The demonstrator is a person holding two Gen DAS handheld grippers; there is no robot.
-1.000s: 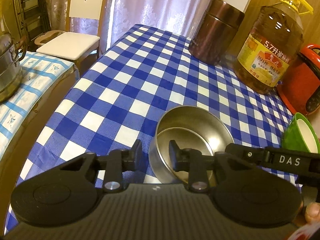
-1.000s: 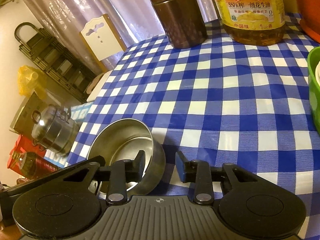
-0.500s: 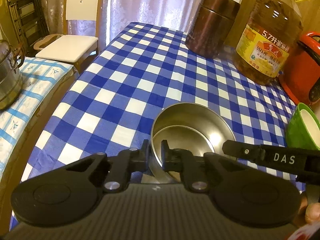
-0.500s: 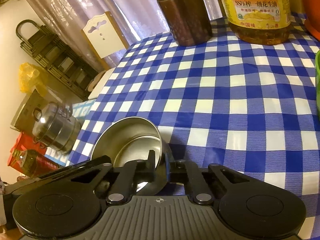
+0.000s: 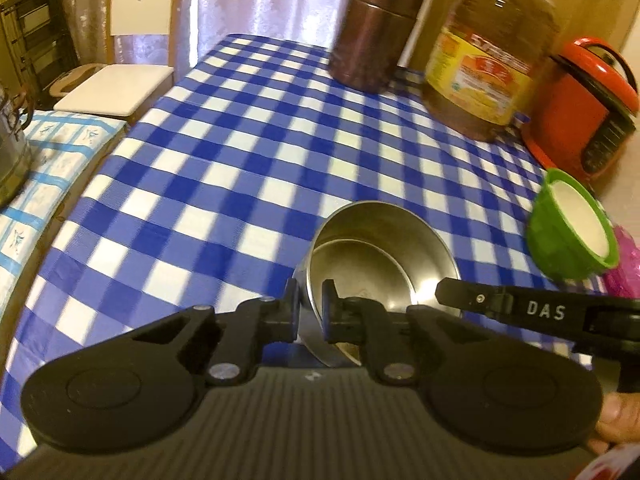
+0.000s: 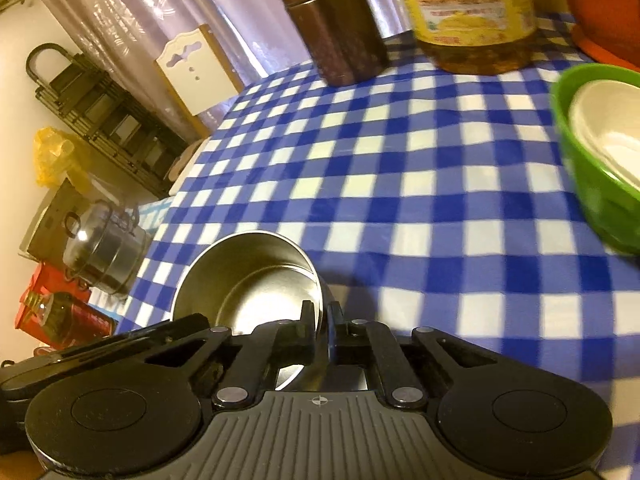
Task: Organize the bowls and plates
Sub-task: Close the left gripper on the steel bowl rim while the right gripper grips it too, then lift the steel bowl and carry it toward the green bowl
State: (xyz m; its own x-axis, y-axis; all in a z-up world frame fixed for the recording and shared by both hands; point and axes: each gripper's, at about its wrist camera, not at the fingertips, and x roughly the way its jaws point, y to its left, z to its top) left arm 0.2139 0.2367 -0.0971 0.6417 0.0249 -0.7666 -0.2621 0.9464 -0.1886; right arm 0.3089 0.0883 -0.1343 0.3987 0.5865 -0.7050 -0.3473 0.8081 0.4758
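Observation:
A steel bowl (image 5: pixel 384 256) (image 6: pixel 248 280) sits over the blue-and-white checked tablecloth (image 5: pixel 224 168), held at two sides of its rim. My left gripper (image 5: pixel 310 304) is shut on the rim's near left side, one pad inside and one outside. The right gripper (image 6: pixel 320 320) is shut on the rim's opposite side; its black arm (image 5: pixel 520 312) shows in the left wrist view. A green bowl (image 5: pixel 572 228) (image 6: pixel 596 152) with a white bowl nested in it stands to the right, tilted.
At the back stand a brown canister (image 5: pixel 376 28), a large oil bottle (image 5: pixel 492 48) and a red rice cooker (image 5: pixel 584 100). Left of the table are a white chair (image 5: pixel 116 88), a side surface with a steel pot (image 6: pixel 104 248) and a black rack (image 6: pixel 100 120).
Both grippers closed onto the steel bowl's rim from open. The bowl and both hands have since shifted across the table toward the green bowl, which now shows larger.

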